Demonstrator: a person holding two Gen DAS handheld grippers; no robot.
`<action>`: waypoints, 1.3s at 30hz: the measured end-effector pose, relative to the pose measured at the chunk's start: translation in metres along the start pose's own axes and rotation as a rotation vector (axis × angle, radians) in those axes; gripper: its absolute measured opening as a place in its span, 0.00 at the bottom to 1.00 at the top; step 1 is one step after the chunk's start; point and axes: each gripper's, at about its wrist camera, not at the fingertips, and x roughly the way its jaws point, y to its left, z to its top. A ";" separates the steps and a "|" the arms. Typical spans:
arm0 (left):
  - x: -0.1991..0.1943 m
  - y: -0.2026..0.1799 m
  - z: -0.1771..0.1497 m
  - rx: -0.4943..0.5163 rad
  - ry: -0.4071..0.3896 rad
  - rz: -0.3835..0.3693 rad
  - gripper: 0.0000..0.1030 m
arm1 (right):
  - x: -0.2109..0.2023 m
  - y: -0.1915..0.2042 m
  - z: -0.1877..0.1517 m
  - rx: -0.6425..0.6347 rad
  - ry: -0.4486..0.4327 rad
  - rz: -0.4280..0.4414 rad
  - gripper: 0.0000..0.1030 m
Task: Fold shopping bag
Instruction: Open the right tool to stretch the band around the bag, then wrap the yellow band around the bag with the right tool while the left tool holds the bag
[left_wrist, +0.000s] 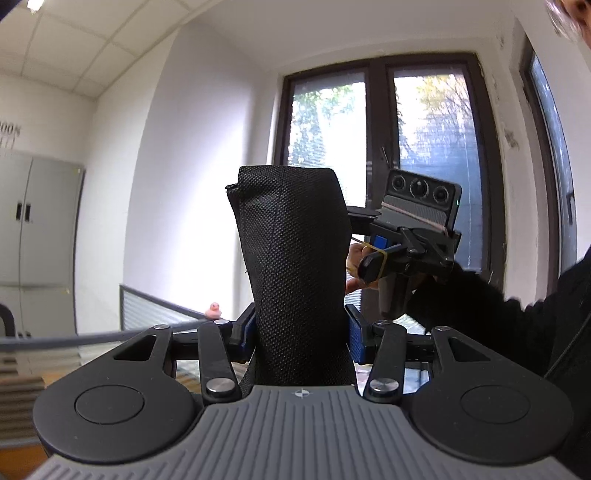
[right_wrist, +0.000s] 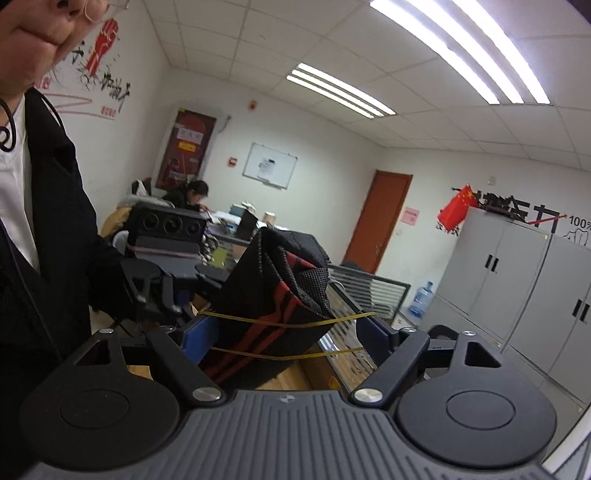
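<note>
The left gripper is clamped on a black woven-fabric shopping bag, which stands up out of its jaws as a bundled column, long axis running up and away from the camera. The right gripper has its blue-padded fingers spread wide on either side of the same bag, where red stripes show, not pinching it. Bag and both grippers are held in the air. Beyond the bag, a dark-framed window.

Black grippers, blue jaws, black sleeve.
</note>
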 end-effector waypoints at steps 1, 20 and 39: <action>0.000 -0.001 0.000 -0.003 0.003 0.001 0.48 | -0.001 0.001 0.000 0.000 -0.012 0.002 0.84; 0.039 -0.037 -0.012 0.296 0.349 -0.110 0.48 | 0.006 -0.001 0.011 0.012 0.046 0.136 0.93; 0.035 -0.009 -0.038 0.047 0.227 -0.159 0.48 | -0.012 0.008 0.003 0.136 0.250 0.148 0.99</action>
